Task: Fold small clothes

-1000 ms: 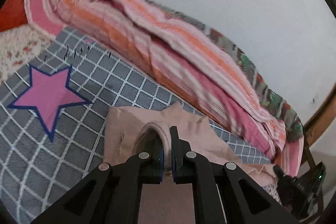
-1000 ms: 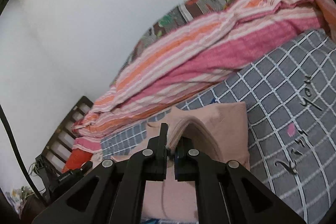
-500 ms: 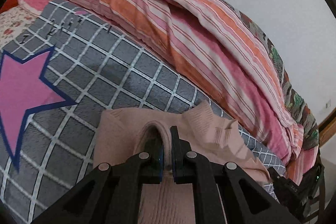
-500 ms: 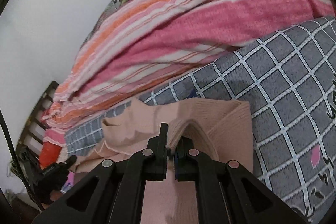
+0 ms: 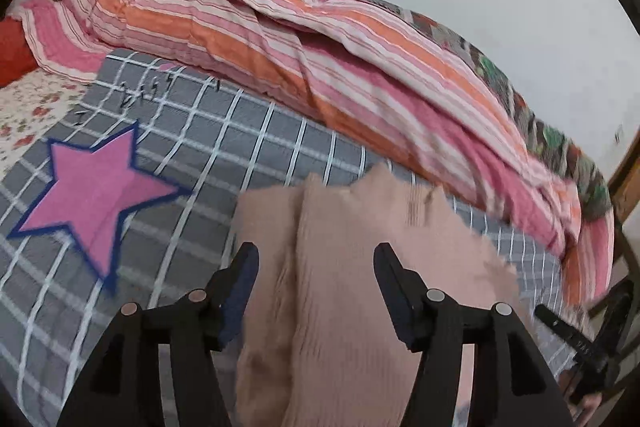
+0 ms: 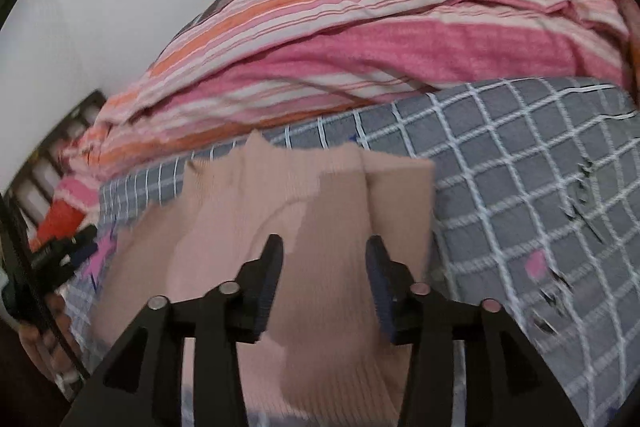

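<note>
The left gripper has just been opening; its jaws stand spread with the pink knit top between them, unpinched. The top lies on the checked sheet, stretching ahead. The right gripper, likewise just opened, straddles its other side. No containers show.

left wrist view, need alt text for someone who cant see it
A folded pink ribbed knit garment lies on a grey checked bedsheet between the spread fingers of the left tool, whose jaws have just been opening, pads clear of the cloth. A pink star marks the sheet at left; a striped pink and orange quilt is bunched behind.
</note>
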Tool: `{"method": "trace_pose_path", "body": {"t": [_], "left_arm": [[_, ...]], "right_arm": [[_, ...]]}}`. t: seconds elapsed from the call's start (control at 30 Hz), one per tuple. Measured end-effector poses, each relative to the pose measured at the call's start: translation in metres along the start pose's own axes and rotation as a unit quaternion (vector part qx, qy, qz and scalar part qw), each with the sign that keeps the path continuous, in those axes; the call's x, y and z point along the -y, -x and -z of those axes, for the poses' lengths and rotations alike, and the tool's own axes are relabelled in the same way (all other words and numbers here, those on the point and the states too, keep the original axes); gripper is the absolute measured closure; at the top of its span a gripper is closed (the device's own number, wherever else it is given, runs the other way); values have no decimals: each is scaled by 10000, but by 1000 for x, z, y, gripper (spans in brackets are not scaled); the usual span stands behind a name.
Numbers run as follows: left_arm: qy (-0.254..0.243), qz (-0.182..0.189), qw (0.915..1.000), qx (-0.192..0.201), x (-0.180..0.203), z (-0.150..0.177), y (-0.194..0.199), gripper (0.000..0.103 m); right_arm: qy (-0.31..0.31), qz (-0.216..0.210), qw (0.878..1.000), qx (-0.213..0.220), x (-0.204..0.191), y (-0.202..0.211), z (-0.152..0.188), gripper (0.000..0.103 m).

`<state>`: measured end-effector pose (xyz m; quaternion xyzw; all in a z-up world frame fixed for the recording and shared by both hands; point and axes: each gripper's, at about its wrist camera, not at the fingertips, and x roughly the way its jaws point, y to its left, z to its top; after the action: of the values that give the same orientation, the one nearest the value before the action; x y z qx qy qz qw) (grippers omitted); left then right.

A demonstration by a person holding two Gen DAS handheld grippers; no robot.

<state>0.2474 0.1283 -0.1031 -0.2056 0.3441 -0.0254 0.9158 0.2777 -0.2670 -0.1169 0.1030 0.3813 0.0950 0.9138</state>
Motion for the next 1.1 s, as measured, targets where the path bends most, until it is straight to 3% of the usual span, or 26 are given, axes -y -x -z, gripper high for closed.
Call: {"method": "trace_pose_path", "body": {"t": [0.17, 0.3, 0.4, 0.53, 0.67, 0.83, 0.87, 0.93, 1.0, 1.1], "left_arm": [[104, 205, 9993, -310, -11, 38, 27, 45], [119, 299, 9985, -436, -16, 72, 46, 45], [356, 700, 9958, -471, -22, 96, 50, 45], [618, 860, 9921, -668, -19, 94, 25, 45], [1076, 924, 9890, -425, -26, 86, 7, 46], [1202, 633, 9901, -364, -26, 73, -12, 56], [1243, 554, 9900, -378, -28, 69, -15, 64], [1365, 531, 9883, -419, -32, 65, -20, 76], [1449, 750, 9855, -463, -37, 62, -23, 88], [1389, 789, 9864, -388, -36, 60, -13, 91]], "right_arm": [[30, -58, 9999, -154, 10, 30, 36, 47], [-188, -257, 9989, -329, 17, 44, 63, 47], [-322, -590, 9964, -521, 18, 42, 78, 46], [-595, -655, 9945, -566, 20, 30, 82, 46], [-1093, -866, 9888, -528, 28, 15, 71, 46], [-1742, -726, 9811, -436, 39, -4, 53, 46], [-1785, -647, 9807, -455, 39, -8, 50, 47], [-1746, -357, 9824, -554, 37, -17, 43, 55], [-1680, -457, 9826, -641, 34, -24, 40, 88], [-1677, -567, 9823, -611, 34, -18, 39, 91]]}}
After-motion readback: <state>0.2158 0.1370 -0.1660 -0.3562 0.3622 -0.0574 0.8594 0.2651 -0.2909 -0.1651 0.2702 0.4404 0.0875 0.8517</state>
